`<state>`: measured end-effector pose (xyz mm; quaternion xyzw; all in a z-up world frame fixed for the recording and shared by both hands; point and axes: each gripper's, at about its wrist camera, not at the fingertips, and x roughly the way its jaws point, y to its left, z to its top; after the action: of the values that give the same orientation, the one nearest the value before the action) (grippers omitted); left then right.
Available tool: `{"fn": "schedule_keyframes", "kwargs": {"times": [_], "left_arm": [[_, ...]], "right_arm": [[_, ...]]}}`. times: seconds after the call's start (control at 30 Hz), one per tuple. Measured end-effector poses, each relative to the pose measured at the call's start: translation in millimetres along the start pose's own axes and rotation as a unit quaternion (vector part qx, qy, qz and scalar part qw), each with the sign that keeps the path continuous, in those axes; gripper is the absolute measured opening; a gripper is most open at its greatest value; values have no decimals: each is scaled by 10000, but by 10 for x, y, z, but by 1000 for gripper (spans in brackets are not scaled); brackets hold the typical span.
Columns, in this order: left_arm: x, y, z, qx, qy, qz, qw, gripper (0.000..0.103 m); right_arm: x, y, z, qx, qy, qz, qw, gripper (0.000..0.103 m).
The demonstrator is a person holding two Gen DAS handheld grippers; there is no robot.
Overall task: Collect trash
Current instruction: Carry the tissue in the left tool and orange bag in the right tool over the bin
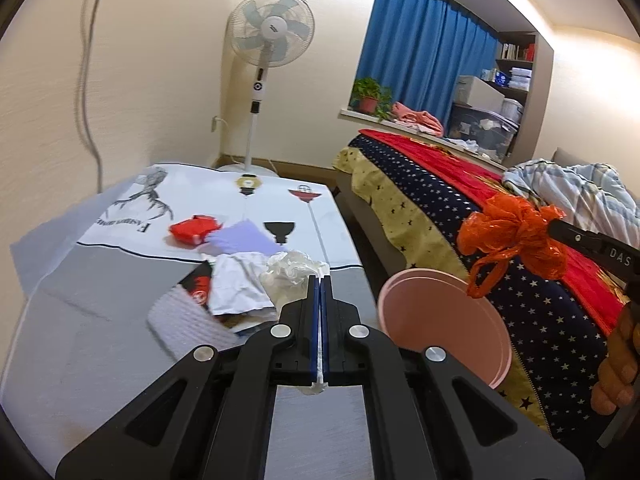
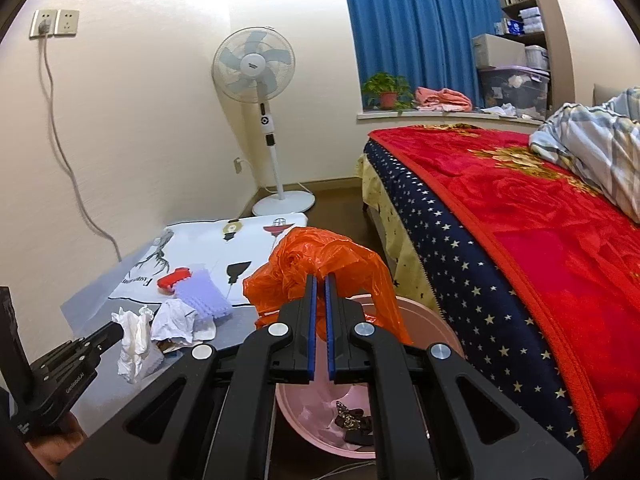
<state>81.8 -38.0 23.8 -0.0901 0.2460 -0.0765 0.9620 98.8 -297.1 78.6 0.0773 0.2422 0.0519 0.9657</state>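
Far left, against the wall: a grey table (image 1: 100, 320), with a white printed cloth (image 1: 224, 196) spread over its far end. On the cloth, a red packet (image 1: 194, 229) touching a lilac foam sheet (image 1: 244, 238). Just nearer, at the cloth's near edge, crumpled white paper (image 1: 240, 288) piled on other scraps, close to the table's right edge.

Next, the left tongs (image 1: 319, 279), pressed closed over the table, pinching a white tissue (image 2: 132, 344). Seen from the right wrist camera, hanging crumpled from the tips above the table's near part. Seen from the left wrist camera, a thin white strip caught along the whole seam between the blue pads.

Beyond the table's right edge, between table and bed: a pink bin (image 1: 440, 320), mouth open, with dark scraps (image 2: 352, 420) in its bottom.

Further right, the right tongs (image 2: 320, 278), closed on an orange plastic bag (image 2: 320, 264). Bunched around the tips, off the table, hanging just over the bin's far rim with one loose end dangling toward the mouth.

Far right, the bed (image 1: 460, 208) under a starred navy cover and a red blanket. Behind, a standing fan (image 1: 270, 36) by the wall and a blue curtain (image 1: 424, 48).
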Motion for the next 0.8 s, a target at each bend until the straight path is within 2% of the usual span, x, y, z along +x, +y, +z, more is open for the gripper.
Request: {"fn": "schedule_keyframes", "kwargs": {"times": [0.2, 0.57, 0.8], "left_arm": [[104, -194, 22, 28, 15, -211, 9998, 1], [399, -773, -5, 354, 89, -780, 9963, 1], [607, -944, -39, 373, 206, -956, 9945, 1]], "right_arm": [[0, -94, 0, 85, -12, -216, 9997, 4], [85, -348, -40, 315, 99, -681, 9971, 4], [152, -403, -77, 277, 189, -911, 9953, 4]]}}
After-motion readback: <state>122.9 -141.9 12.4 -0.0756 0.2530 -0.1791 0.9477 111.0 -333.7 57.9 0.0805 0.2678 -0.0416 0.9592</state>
